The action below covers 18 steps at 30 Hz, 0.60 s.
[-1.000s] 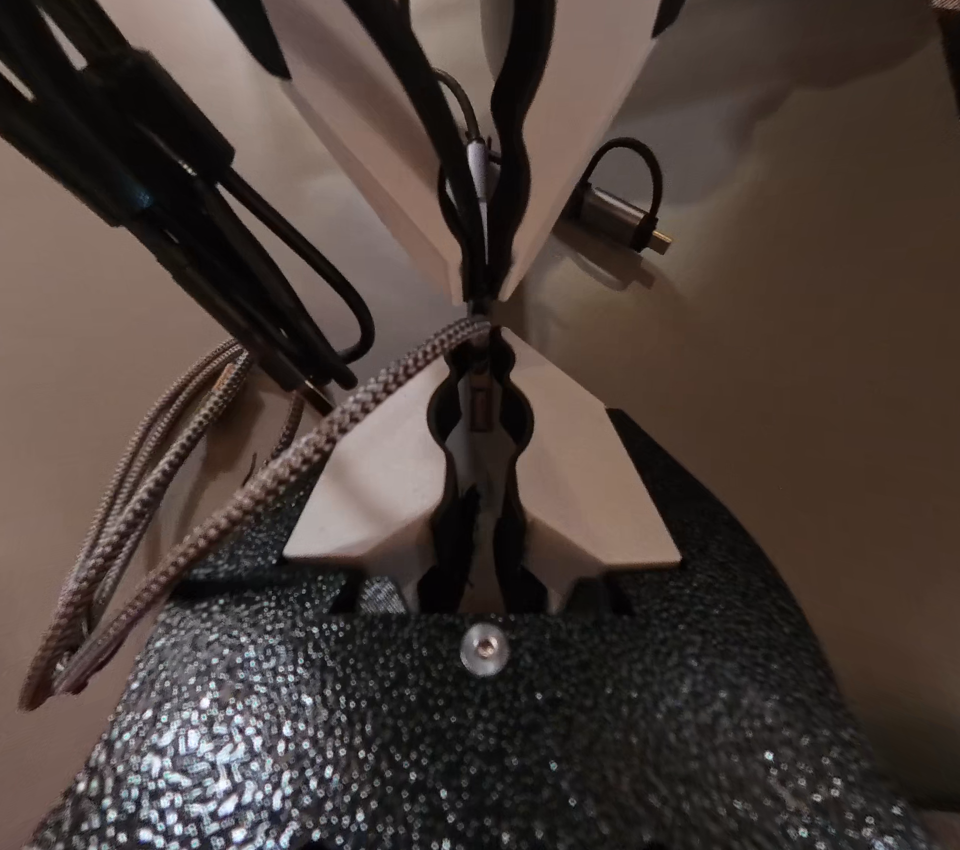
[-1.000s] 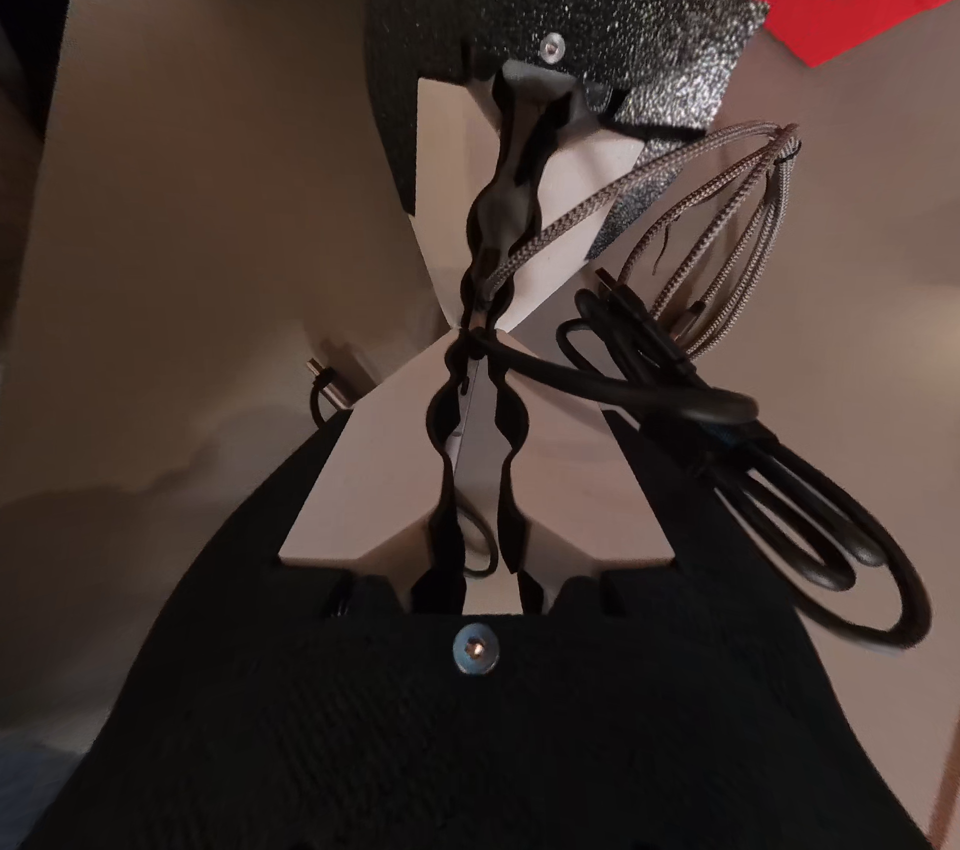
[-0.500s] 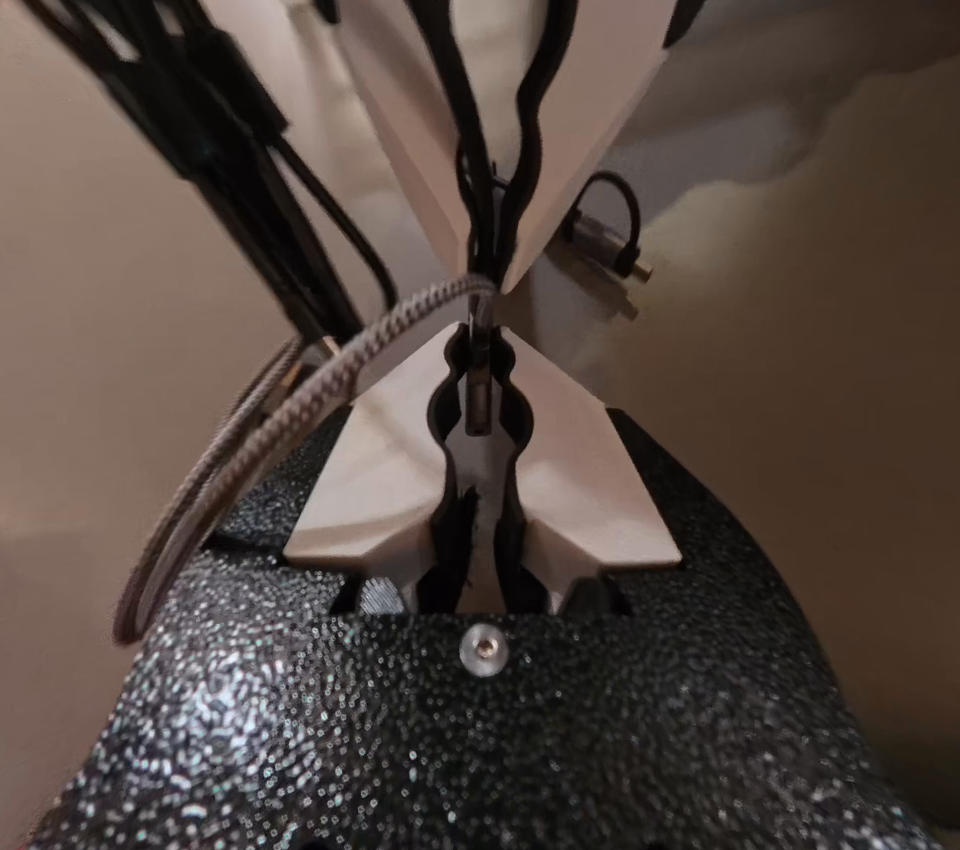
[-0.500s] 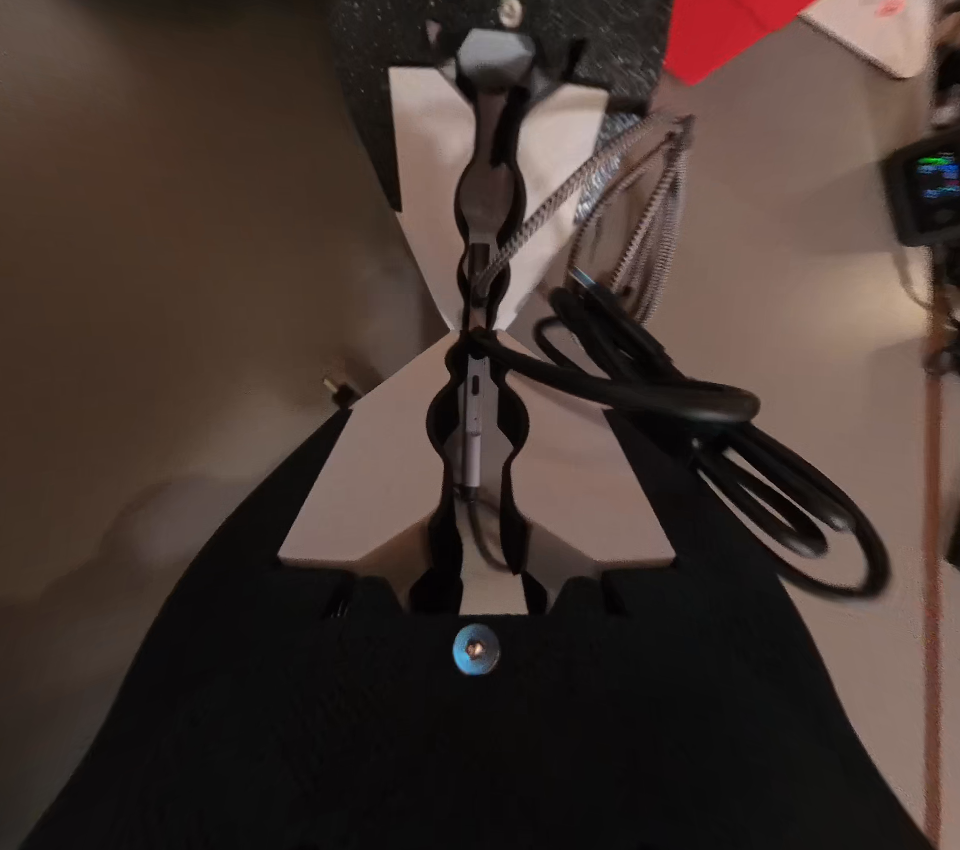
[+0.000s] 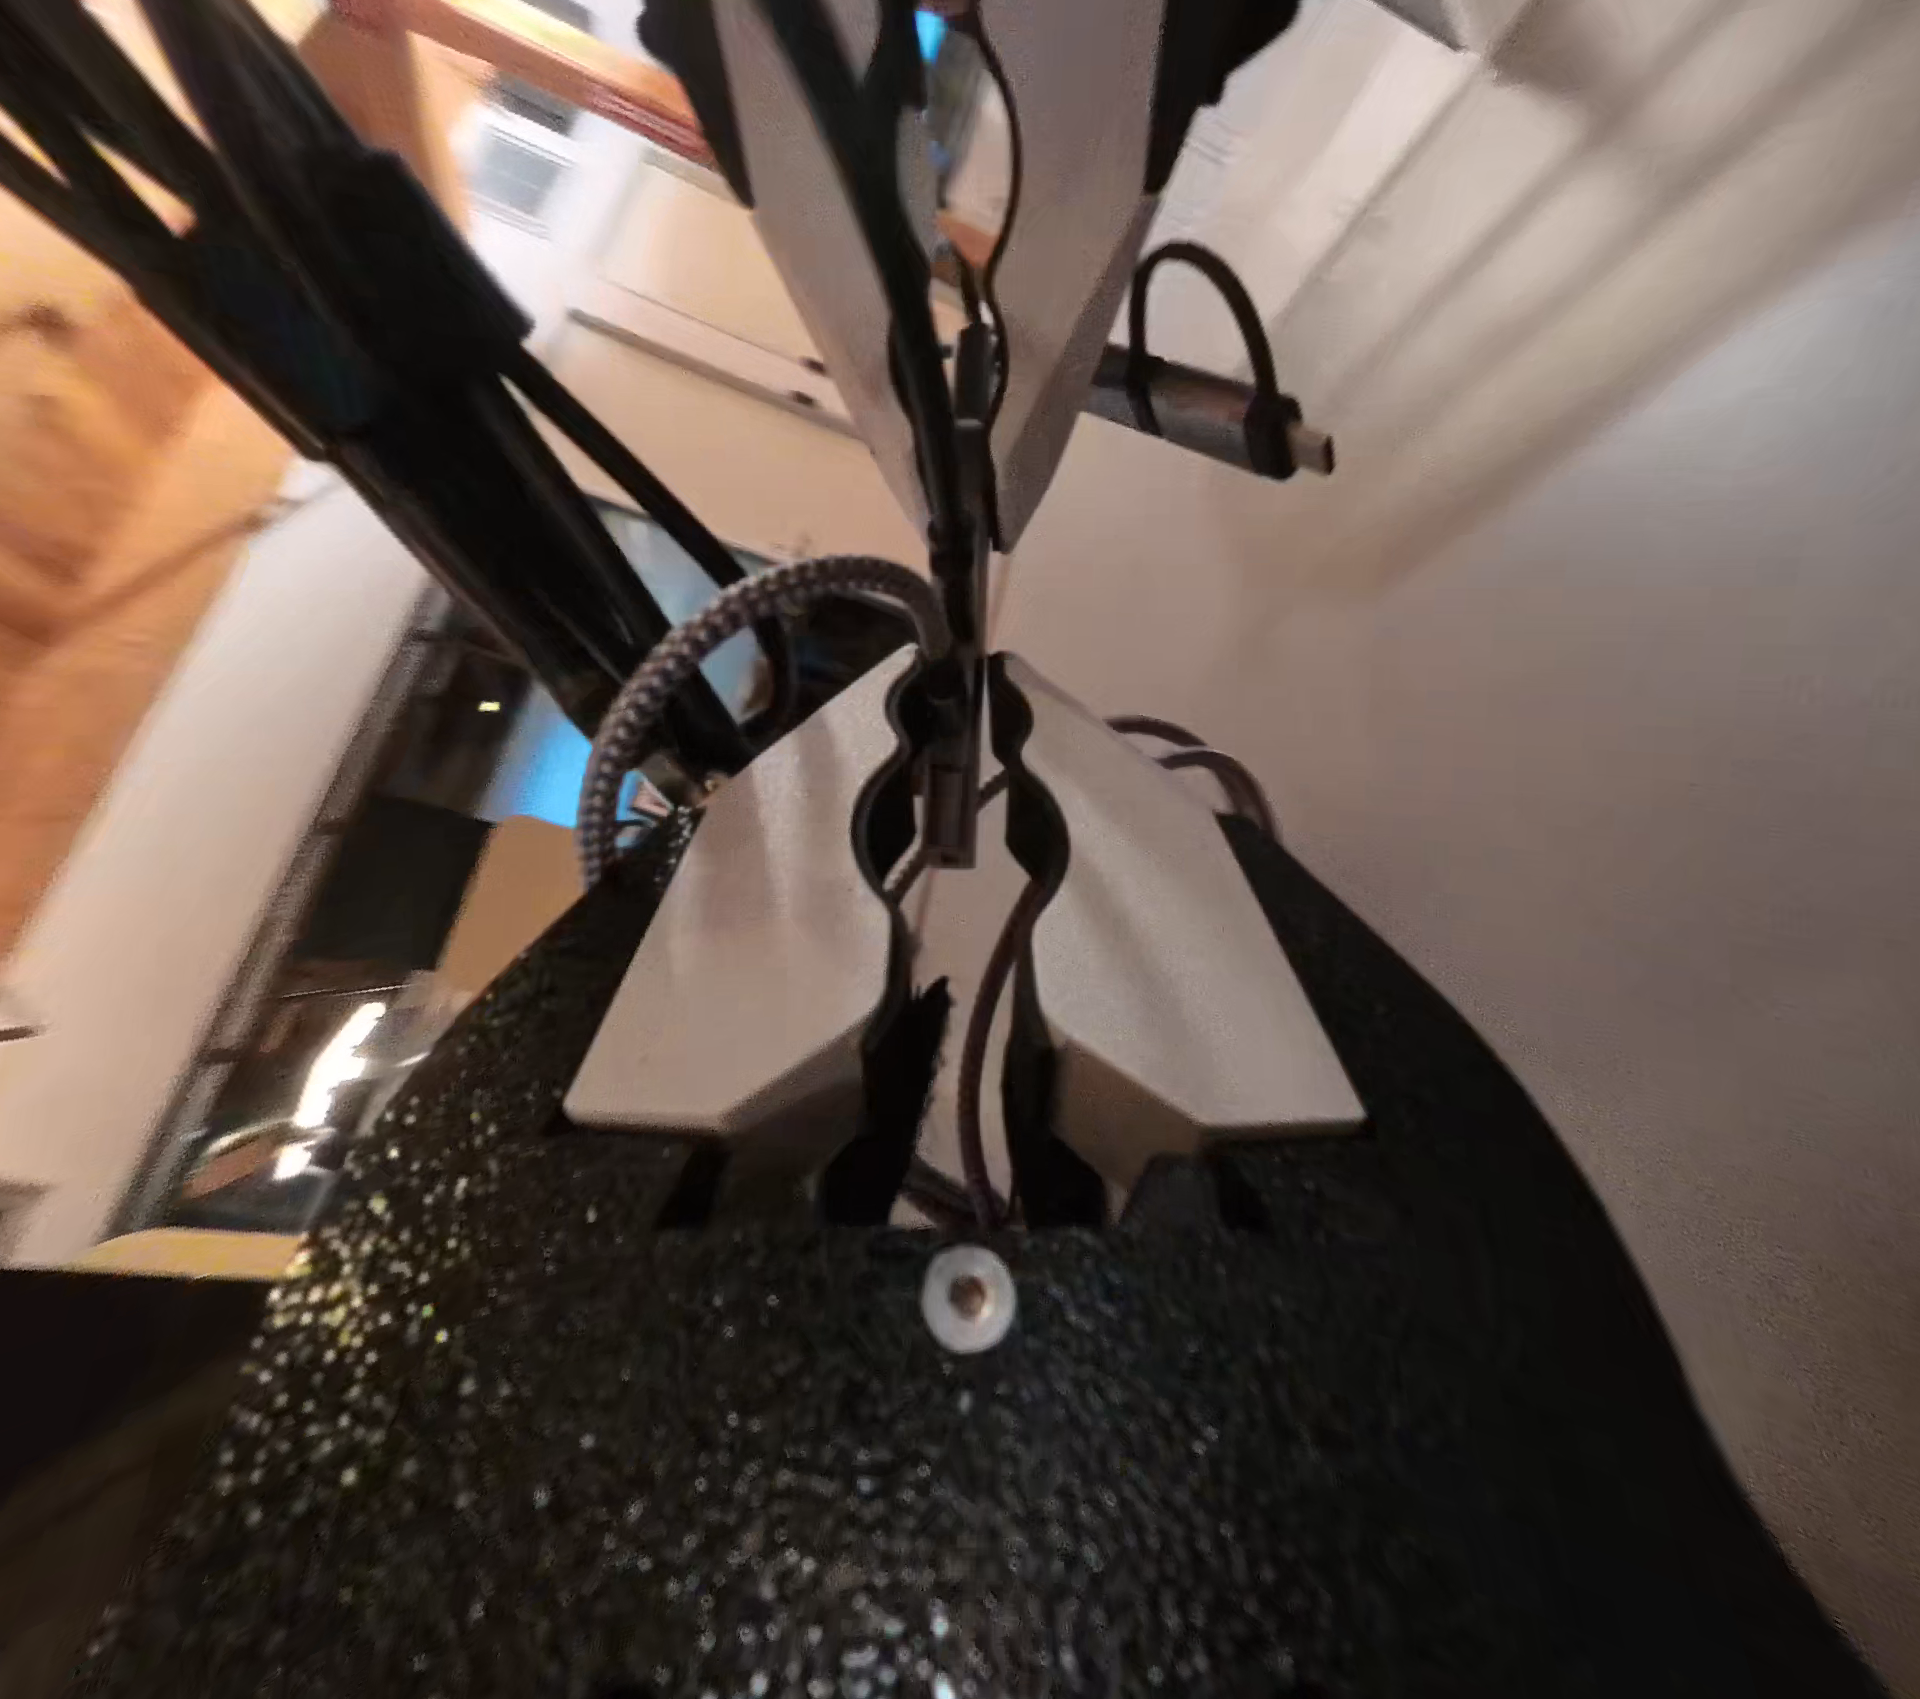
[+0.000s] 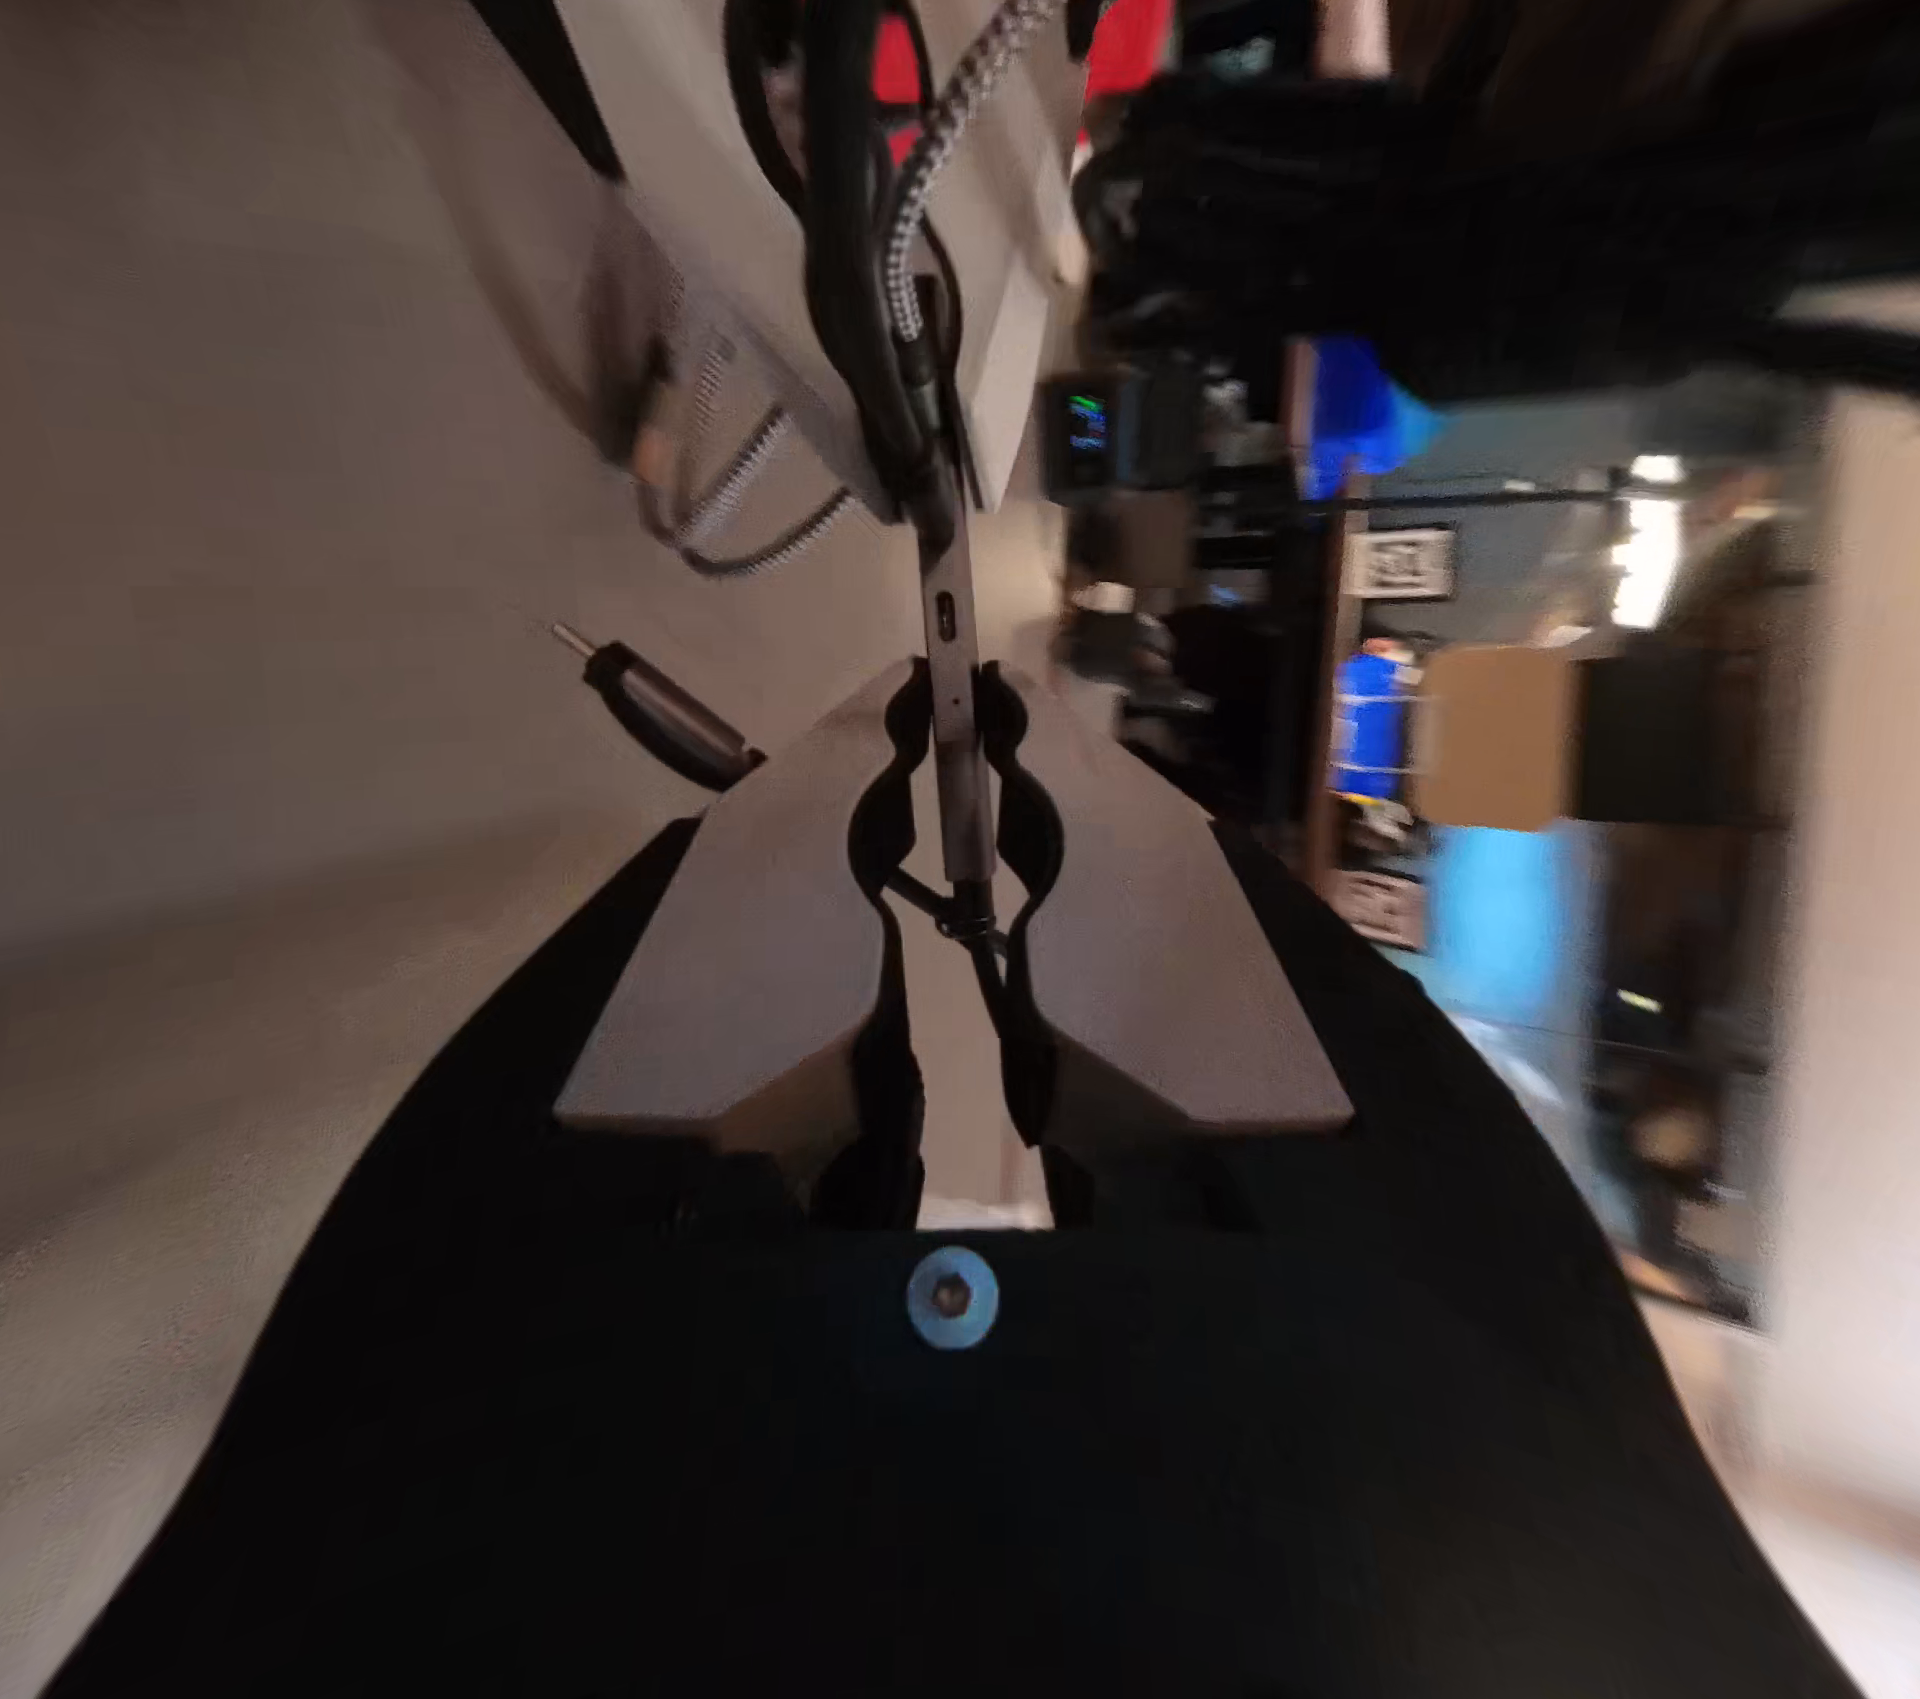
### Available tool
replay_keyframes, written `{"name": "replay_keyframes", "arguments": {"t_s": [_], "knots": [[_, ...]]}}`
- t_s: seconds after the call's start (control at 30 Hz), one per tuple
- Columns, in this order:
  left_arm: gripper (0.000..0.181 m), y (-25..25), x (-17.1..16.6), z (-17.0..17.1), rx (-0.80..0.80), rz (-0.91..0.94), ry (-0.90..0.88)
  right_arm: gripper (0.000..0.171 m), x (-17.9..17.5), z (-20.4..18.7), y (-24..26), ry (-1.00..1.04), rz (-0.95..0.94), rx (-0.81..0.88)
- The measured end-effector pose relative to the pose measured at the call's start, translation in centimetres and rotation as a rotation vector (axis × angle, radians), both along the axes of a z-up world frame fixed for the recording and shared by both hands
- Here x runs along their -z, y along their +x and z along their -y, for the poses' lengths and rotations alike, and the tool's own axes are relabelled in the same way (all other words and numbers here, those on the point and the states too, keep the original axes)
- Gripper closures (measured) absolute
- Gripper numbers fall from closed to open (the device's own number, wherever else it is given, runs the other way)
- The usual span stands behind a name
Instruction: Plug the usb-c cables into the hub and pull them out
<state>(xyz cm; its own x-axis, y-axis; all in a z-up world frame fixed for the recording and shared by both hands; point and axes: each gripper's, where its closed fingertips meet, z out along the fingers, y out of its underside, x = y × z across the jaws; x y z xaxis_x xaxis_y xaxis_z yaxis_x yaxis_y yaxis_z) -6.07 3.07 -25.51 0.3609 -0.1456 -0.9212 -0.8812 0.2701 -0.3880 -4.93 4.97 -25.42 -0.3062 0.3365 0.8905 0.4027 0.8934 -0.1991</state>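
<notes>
In the left wrist view my left gripper [image 5: 956,667] is shut on the small grey plug [image 5: 948,808] of a braided usb-c cable [image 5: 727,610]. My right gripper [image 5: 964,527] faces it tip to tip from above. In the right wrist view my right gripper [image 6: 951,675] is shut on the thin grey hub [image 6: 958,756], seen edge-on, with one empty port [image 6: 945,610] showing. The braided cable [image 6: 966,80] and its plug [image 6: 923,371] meet the hub's far end between the left gripper's [image 6: 935,496] tips. I cannot tell how deep the plug sits.
The hub's own short lead ends in a grey plug with a black loop [image 5: 1216,413], also in the right wrist view [image 6: 665,704]. A bundle of black cables [image 5: 312,247] hangs at the left. The beige table [image 5: 1558,818] lies beside blurred room furniture [image 6: 1507,745].
Both grippers have swung together, still tip to tip. The views have turned from the table toward the room and are blurred. The braided cable has bent into a tighter loop.
</notes>
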Motion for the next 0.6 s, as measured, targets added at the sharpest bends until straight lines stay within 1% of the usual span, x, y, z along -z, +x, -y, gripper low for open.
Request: {"name": "replay_keyframes", "arguments": {"t_s": [0.03,0.1,0.17,0.3,0.33,0.47,0.6], "knots": [[0.167,0.2,-0.6,0.2,0.008,0.01,0.036,0.164,-0.8,-0.4,0.2,0.081,-0.033,0.02],[0.155,0.5,-1.4,0.7,0.041,0.07,0.062,0.164,-2.6,-1.4,0.8,0.191,-0.1,0.067],[0.149,0.3,-2.2,1.0,0.054,0.112,0.088,0.164,-4.5,-2.6,1.7,0.226,-0.157,0.124],[0.158,0.5,-1.8,1.2,0.093,0.148,0.044,0.164,-9.2,-5.3,4.4,0.203,-0.265,0.251],[0.163,0.6,-1.5,1.1,0.103,0.15,0.026,0.164,-10.6,-5.9,5.3,0.179,-0.293,0.279],[0.165,1.0,-0.5,0.9,0.125,0.138,-0.029,0.163,-16.0,-8.5,9.3,0.119,-0.378,0.401],[0.165,0.8,0.8,0.2,0.098,0.097,-0.073,0.163,-21.6,-10.1,13.3,0.051,-0.478,0.483]]}}
